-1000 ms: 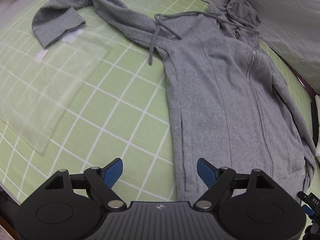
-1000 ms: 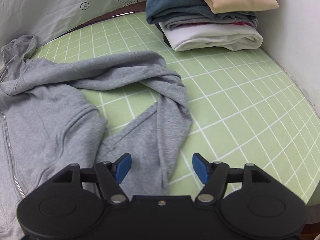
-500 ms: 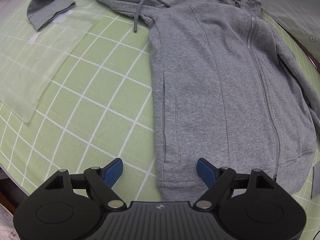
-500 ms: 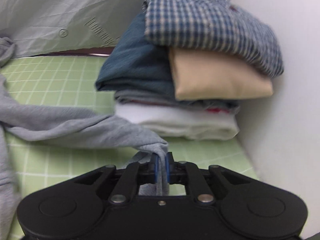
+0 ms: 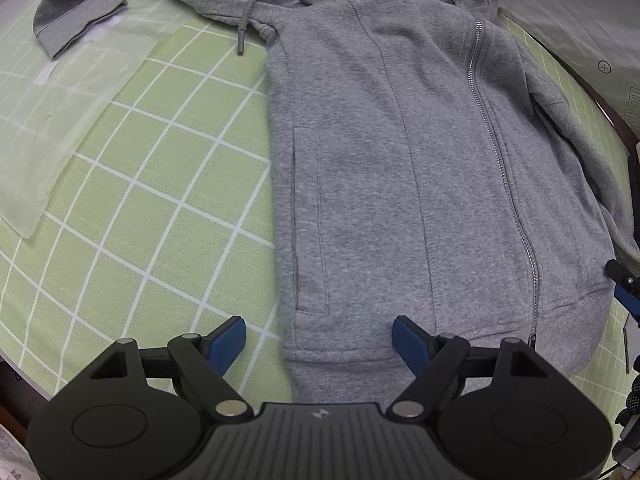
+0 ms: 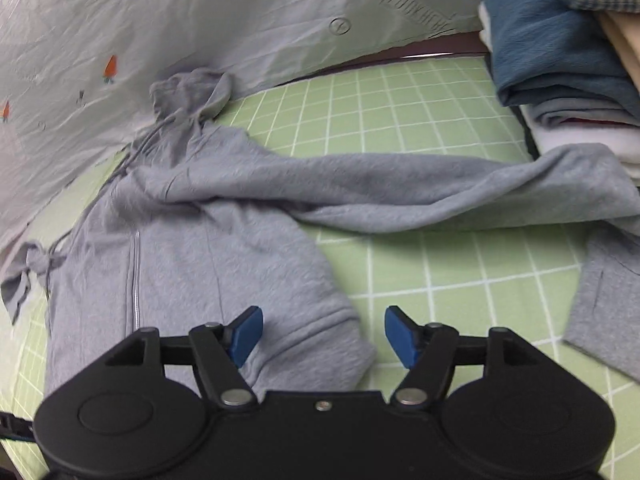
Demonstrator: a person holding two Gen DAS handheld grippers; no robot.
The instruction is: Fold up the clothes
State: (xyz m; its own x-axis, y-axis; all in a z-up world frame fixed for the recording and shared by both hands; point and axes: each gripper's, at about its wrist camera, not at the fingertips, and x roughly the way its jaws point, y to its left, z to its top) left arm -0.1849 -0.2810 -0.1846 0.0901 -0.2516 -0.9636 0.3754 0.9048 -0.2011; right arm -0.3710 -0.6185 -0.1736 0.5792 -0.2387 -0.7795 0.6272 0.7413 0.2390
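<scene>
**Hoodie laid out flat, folding not started**

Left wrist view: the grey hoodie point(image 5: 400, 168) is lying face up and zipped on the green checked mat point(image 5: 160, 168), body smoothed out, hem nearest the camera. Its left-side sleeve point(image 5: 120, 4) is stretching away to the far left, with the cuff resting on a clear plastic sheet point(image 5: 60, 120). No fold is showing yet, so the job looks to be at the spreading-out stage; sleeves and body are all still to be folded. The left gripper point(image 5: 319, 340) is hovering over the near hem, jaws spread wide, nothing pinched. The hem's left corner is lying between the two blue pads but below them; contact cannot be told.

Right wrist view: the other sleeve point(image 6: 460, 196) is running out to the right across the mat point(image 6: 400, 112), its end reaching the foot of a pile of folded clothes point(image 6: 560, 80) at far right. The hood point(image 6: 192, 96) is bunching at the far edge against a pale crinkled cover point(image 6: 200, 20). The right gripper point(image 6: 324, 336) is opening, jaws apart, nothing gripped. The hoodie's near right hem corner is sitting just beyond and between the pads, so that corner looks like the likely next grab.
</scene>
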